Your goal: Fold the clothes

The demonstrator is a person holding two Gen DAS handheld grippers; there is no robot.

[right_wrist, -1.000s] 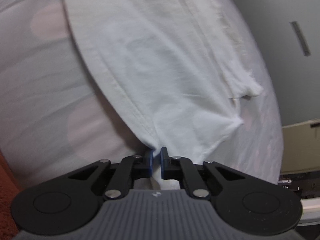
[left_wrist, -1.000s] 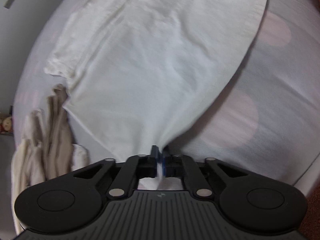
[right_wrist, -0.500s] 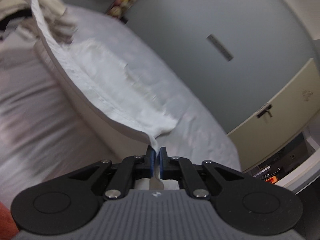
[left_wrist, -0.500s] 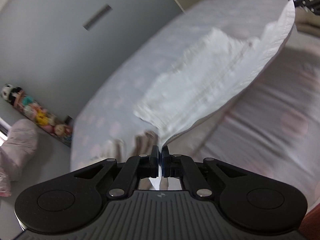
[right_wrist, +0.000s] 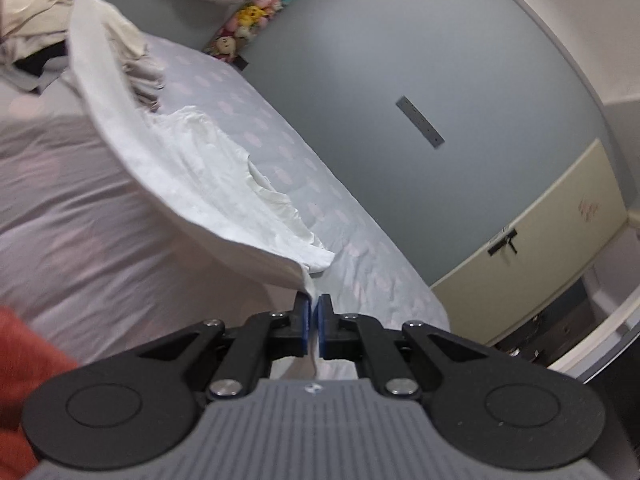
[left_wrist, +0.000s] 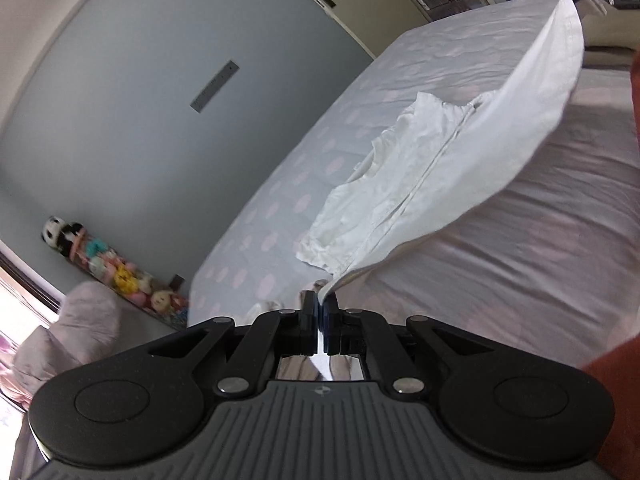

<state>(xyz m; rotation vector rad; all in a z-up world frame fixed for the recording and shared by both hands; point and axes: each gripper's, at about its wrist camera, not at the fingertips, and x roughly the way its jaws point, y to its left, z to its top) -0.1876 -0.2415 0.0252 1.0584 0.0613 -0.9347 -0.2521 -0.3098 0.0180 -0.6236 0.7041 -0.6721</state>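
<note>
the white garment (left_wrist: 460,168) hangs stretched between the two grippers, its near edge lifted above the bed (left_wrist: 520,260) and its far part resting crumpled on the sheet. the left gripper (left_wrist: 320,308) is closed on one corner of the hem, the right gripper (right_wrist: 314,312) is closed on the other corner. i judge the fold is in the middle: no finished fold is visible on this garment. a pile of beige clothes (right_wrist: 132,64) waits near. the cloth is thin, soft cotton with a stitched seam; the sheet is pale with pink dots.
</note>
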